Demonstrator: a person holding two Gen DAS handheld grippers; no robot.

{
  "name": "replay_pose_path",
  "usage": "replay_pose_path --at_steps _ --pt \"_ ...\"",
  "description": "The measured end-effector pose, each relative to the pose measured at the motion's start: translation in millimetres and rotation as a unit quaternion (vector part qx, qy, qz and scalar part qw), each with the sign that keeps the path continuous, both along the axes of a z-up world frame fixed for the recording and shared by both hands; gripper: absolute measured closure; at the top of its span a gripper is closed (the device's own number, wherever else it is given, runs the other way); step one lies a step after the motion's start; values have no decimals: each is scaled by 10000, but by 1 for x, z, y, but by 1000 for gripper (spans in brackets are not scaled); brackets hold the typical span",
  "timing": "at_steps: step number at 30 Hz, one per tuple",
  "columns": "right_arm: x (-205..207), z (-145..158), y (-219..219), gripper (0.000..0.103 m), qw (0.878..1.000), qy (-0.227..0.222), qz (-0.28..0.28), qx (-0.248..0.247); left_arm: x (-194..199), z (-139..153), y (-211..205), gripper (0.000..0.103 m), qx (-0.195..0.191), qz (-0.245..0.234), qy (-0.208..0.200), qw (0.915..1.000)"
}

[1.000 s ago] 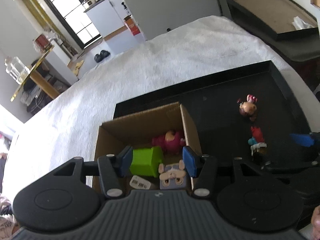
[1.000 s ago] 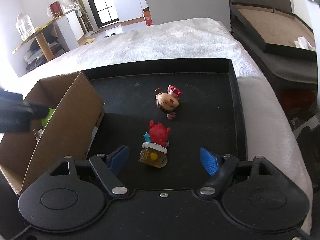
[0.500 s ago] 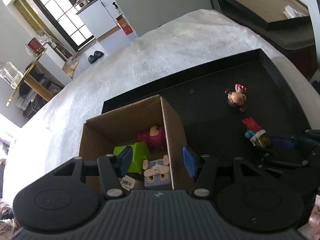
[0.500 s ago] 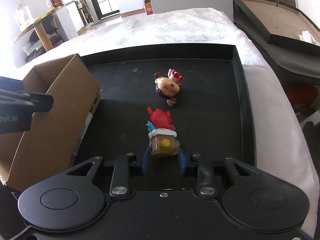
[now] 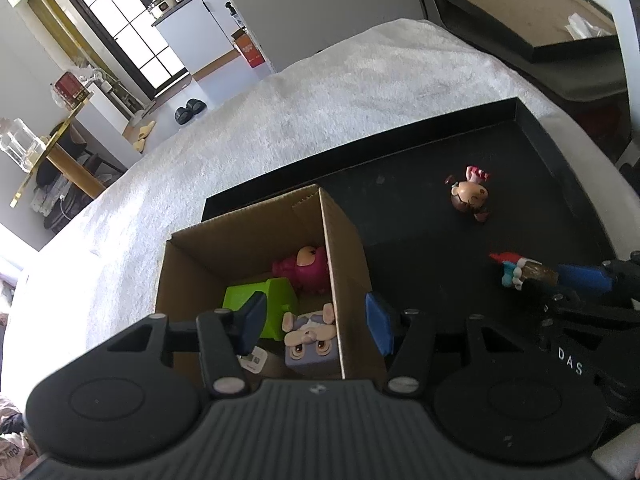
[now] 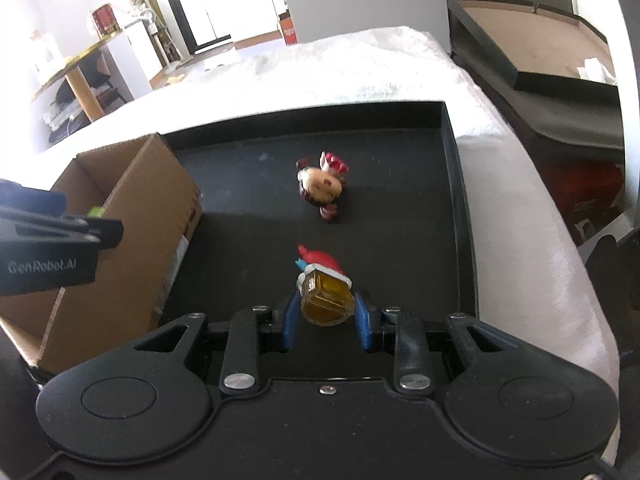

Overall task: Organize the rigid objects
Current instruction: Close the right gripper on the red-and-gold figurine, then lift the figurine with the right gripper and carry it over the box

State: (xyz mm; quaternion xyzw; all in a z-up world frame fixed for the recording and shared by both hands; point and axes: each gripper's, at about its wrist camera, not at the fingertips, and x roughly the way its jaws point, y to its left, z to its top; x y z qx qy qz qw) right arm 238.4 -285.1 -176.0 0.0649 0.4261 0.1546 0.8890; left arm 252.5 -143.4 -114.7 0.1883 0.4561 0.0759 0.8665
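You are seeing a white fluffy blanket (image 5: 320, 112) lying under everything; a pair of black slippers (image 5: 189, 109) is sitting on the floor; a glass jar (image 5: 18, 148) is standing on a gold-edged table (image 5: 48, 152).

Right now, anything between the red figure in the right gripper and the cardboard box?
The right gripper holds the red figure by its amber base. Bare tray lies between it and the cardboard box. The box's near wall must be cleared, and the left gripper hovers over the opening, partly blocking the drop.
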Motion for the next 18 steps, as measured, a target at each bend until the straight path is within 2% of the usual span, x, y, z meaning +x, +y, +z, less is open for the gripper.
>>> replay_pose_path --at_steps 18 --pt "-18 48 22 74 9992 -334 23 -228 -18 26 42 49 -447 290 -100 9985"
